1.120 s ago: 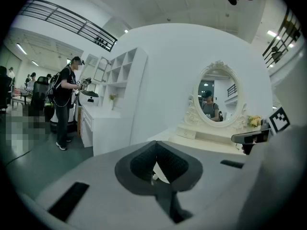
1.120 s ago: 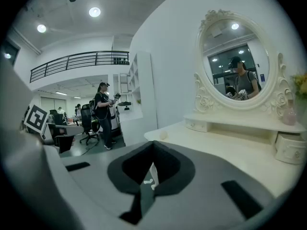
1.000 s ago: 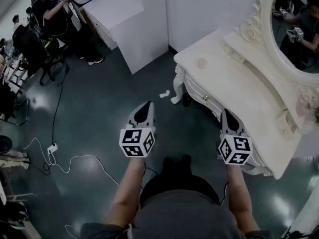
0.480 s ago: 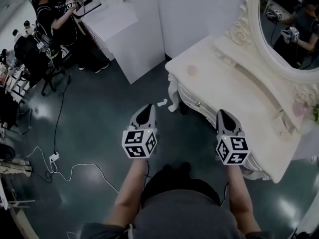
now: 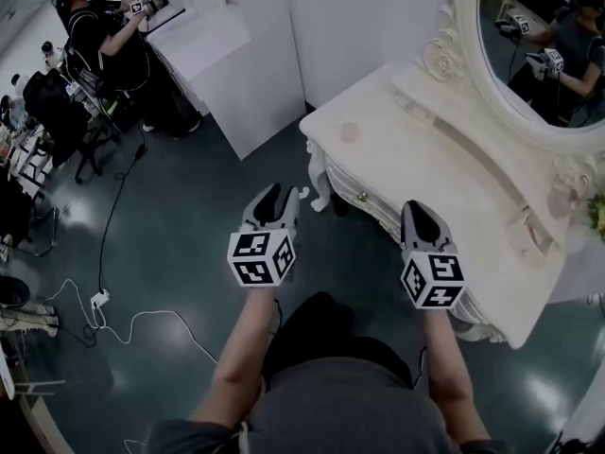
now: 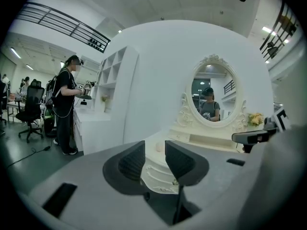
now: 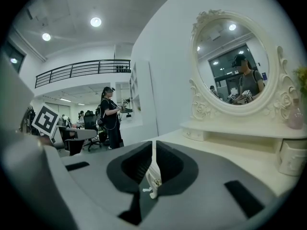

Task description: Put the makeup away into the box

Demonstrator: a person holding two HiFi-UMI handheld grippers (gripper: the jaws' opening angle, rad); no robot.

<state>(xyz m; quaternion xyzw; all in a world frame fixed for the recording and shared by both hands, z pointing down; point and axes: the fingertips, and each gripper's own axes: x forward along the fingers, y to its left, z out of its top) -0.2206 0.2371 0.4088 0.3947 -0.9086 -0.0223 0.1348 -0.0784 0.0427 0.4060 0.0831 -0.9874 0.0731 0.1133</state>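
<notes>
A cream dressing table (image 5: 444,173) with an oval mirror (image 5: 544,45) stands at the right. On its near-left corner lies a small round pinkish item (image 5: 351,132), which also shows between the jaws in the left gripper view (image 6: 159,147). A small cream drawer box (image 5: 527,233) sits on the table's far right, next to a pink bottle (image 7: 293,119). My left gripper (image 5: 274,201) hangs over the floor left of the table; its jaws are opening and hold nothing (image 6: 155,157). My right gripper (image 5: 417,218) hovers at the table's front edge, shut and empty (image 7: 153,159).
A person (image 5: 99,36) stands at a white counter (image 5: 203,36) at the upper left, beside office chairs. Cables and a power strip (image 5: 99,303) lie on the dark floor. A small white scrap (image 5: 303,193) lies near the table leg. Yellow flowers (image 5: 596,214) sit at the right edge.
Both grippers have come forward toward the dressing table, which now sits nearer in the head view. The left jaws, shut before, have parted. The right jaws stay shut.
</notes>
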